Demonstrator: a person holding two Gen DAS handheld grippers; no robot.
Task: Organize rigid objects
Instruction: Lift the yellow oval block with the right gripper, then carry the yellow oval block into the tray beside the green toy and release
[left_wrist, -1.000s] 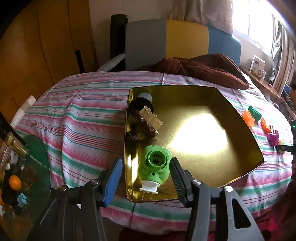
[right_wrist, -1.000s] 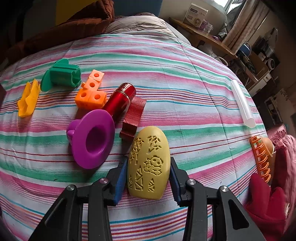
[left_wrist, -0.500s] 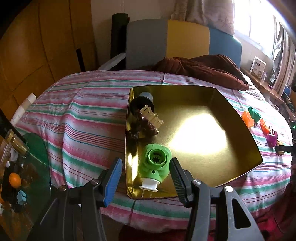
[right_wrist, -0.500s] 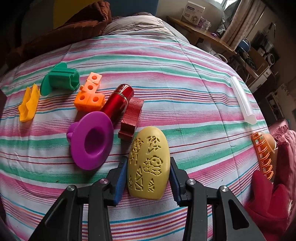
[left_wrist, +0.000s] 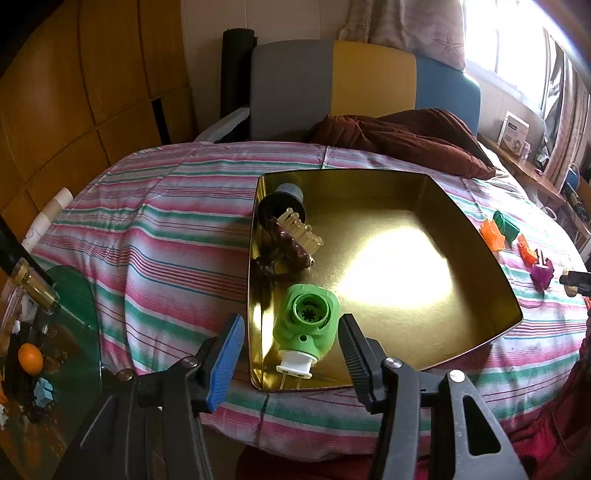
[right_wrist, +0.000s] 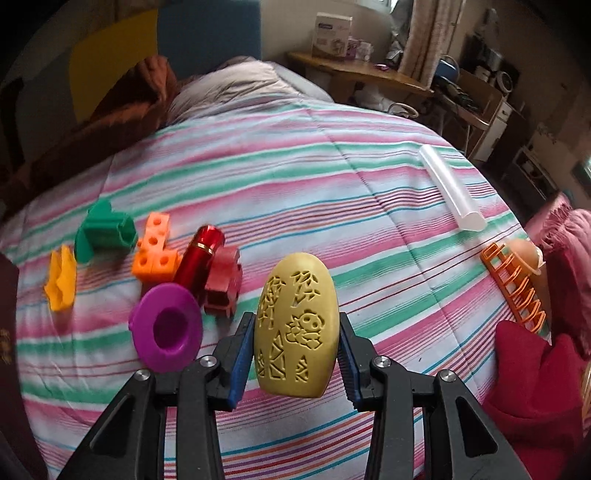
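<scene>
My right gripper (right_wrist: 293, 345) is shut on a yellow egg-shaped piece (right_wrist: 295, 326) with cut-out patterns, lifted off the striped cover. To its left lie a purple funnel (right_wrist: 166, 338), a red block (right_wrist: 223, 284), a red cylinder (right_wrist: 199, 260), an orange cube piece (right_wrist: 155, 253), a green piece (right_wrist: 105, 232) and a yellow piece (right_wrist: 61, 278). My left gripper (left_wrist: 291, 349) stands open above the near corner of a gold tray (left_wrist: 461, 236). A green plug-in device (left_wrist: 306, 326) lies in the tray between its fingers, untouched. A black-and-grey knob (left_wrist: 282, 205), a cream comb-like piece (left_wrist: 301, 230) and a brown piece (left_wrist: 290, 249) sit at the tray's left wall.
A clear tube (right_wrist: 450, 190) and an orange rack (right_wrist: 513, 286) lie on the striped cover (left_wrist: 166, 229) to the right. Red cloth (right_wrist: 535, 373) bunches at the right edge. A brown blanket (left_wrist: 402, 138) lies behind the tray. A glass side table (left_wrist: 48, 347) stands at the left.
My right gripper has risen with the yellow piece and rolled, so the toys on the cover have shifted in view. The left gripper has stayed put over the tray.
</scene>
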